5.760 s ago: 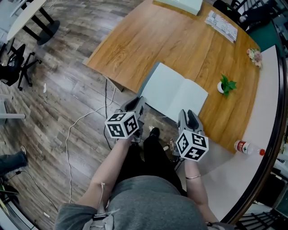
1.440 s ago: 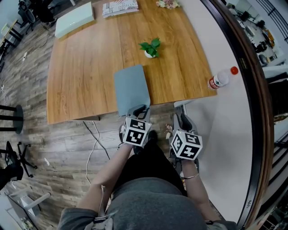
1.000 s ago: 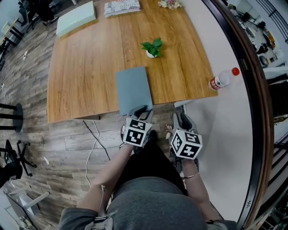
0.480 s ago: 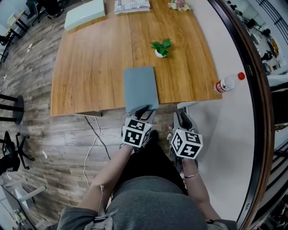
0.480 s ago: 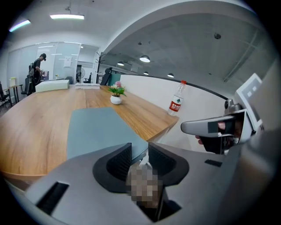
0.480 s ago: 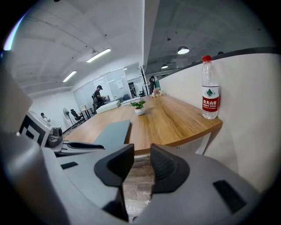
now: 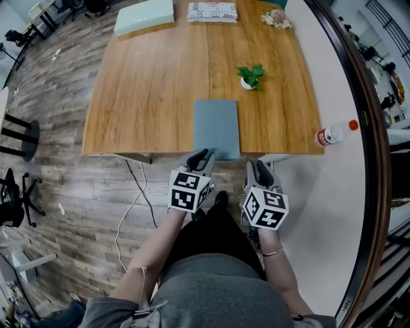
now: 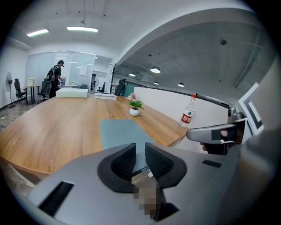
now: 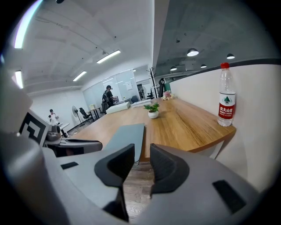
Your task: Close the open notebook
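The notebook [image 7: 216,128] lies closed on the wooden table [image 7: 147,96], grey-blue cover up, its near end at the table's front edge. In the left gripper view the notebook [image 8: 118,134] stretches away just beyond my jaws; in the right gripper view the notebook [image 9: 125,134] lies ahead and to the left. My left gripper [image 7: 204,155] hangs just off the table edge by the notebook's near left corner. Its jaws have just been closing to a narrow gap, with nothing between them. My right gripper [image 7: 261,168] is open and empty, off the table to the notebook's right.
A small potted plant [image 7: 250,75] stands behind the notebook. A water bottle [image 7: 333,133] sits at the table's right corner. A pale green box [image 7: 144,16], a magazine [image 7: 213,11] and flowers [image 7: 277,18] line the far edge. A cable [image 7: 134,198] trails on the floor.
The notebook, open several seconds ago, is shut. Over the last second both grippers drew back from its near edge, and the left jaws narrowed.
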A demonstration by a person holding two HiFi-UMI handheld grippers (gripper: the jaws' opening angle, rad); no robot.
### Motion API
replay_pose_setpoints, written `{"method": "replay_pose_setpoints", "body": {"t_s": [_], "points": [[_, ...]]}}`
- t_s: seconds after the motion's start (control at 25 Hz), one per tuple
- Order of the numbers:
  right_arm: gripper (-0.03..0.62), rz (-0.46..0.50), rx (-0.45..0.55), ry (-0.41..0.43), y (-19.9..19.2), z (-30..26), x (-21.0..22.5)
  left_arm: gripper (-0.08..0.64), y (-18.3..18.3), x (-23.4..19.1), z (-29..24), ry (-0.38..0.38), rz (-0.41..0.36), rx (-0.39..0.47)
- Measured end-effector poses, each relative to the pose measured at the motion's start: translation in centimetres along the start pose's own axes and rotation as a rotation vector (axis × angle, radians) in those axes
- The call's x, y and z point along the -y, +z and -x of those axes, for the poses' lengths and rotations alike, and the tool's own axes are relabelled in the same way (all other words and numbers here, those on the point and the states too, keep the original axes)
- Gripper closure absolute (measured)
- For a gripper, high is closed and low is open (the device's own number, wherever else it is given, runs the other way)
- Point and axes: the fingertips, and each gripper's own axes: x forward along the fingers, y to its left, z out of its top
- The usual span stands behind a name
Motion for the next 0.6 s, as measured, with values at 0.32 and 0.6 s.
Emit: {"method": "replay_pose_setpoints", "body": {"t_s": [0.32, 0.6], "points": [[0.503, 0.044, 0.022, 0.049, 1.1, -0.6, -3.0, 0.512, 0.5, -3.6, 2.7, 0.097, 0.011, 0.052], [0.536, 0.097, 0.043, 0.078, 1.9, -0.7, -5.0, 0.523, 0.7, -5.8, 4.9, 0.150, 0.032, 0.087]]}}
